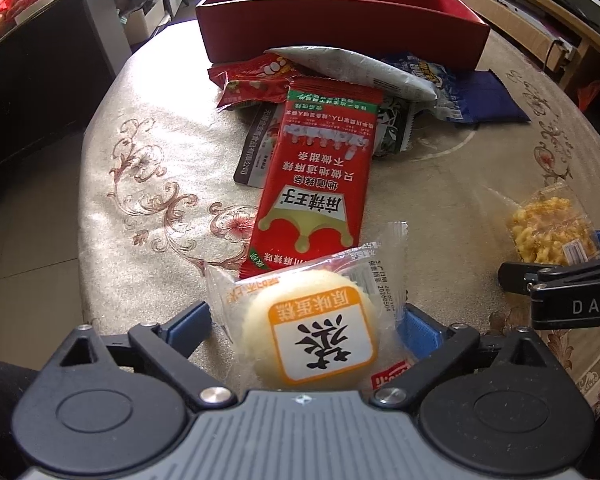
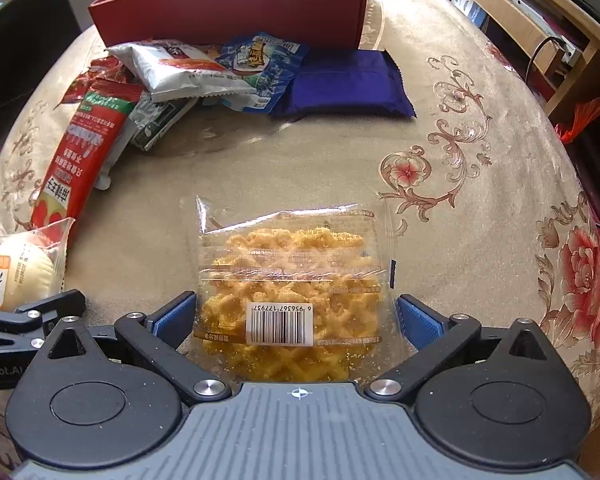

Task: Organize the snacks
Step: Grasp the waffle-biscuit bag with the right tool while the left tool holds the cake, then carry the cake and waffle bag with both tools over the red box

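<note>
Left gripper (image 1: 306, 326) spread wide around a wrapped cake (image 1: 312, 328) on the table (image 1: 160, 208); right gripper (image 2: 296, 314) spread around a yellow snack bag (image 2: 292, 280), red box (image 2: 228, 12) beyond

Grey packet (image 1: 260, 148) half under red sachet (image 1: 320, 176)

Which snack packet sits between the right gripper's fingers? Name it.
The clear packet of yellow crispy snack with the barcode sticker. It lies between the open right gripper; the round cake packet is at the left gripper.
</note>
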Demonstrator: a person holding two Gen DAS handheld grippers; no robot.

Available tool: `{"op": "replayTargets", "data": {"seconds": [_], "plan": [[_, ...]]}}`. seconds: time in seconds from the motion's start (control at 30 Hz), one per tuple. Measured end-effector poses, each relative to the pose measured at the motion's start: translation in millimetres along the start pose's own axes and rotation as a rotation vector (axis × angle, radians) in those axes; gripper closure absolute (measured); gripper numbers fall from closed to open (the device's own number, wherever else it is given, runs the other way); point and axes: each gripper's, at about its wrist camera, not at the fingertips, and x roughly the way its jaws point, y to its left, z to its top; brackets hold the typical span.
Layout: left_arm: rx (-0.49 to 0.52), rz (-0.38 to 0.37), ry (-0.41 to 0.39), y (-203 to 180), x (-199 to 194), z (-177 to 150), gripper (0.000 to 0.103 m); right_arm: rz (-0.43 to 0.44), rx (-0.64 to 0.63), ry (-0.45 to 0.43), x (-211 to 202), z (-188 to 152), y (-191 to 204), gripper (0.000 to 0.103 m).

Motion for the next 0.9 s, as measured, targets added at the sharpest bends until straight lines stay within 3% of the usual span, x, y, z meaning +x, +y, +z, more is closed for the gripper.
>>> {"op": "replayTargets", "data": {"seconds": [0.1,0.2,0.37,0.9], "plan": [[0.001,-0.005,0.001,1.0,-1.5,-0.9,0.01,-0.01,0.01,0.018,-1.0,0.7,2.4,0.0],[-0.006,-0.009,-0.001,2.1,-6.5,-1.2,0.022,-0.018,-0.001,0.007,-6.4,-3.8,7.7,0.007],[-0.01,-0.019,0.005,2.7,-11.5,-2.2,0.033,-0.027,0.001,-0.016,-16.8,-11.5,13.9,0.018],[-0.037,-0.045,-0.04,8.1,-34.0,2.2,0.037,0.031,0.02,-0.099,-37.0,-10.8,21.7,0.021]]}}
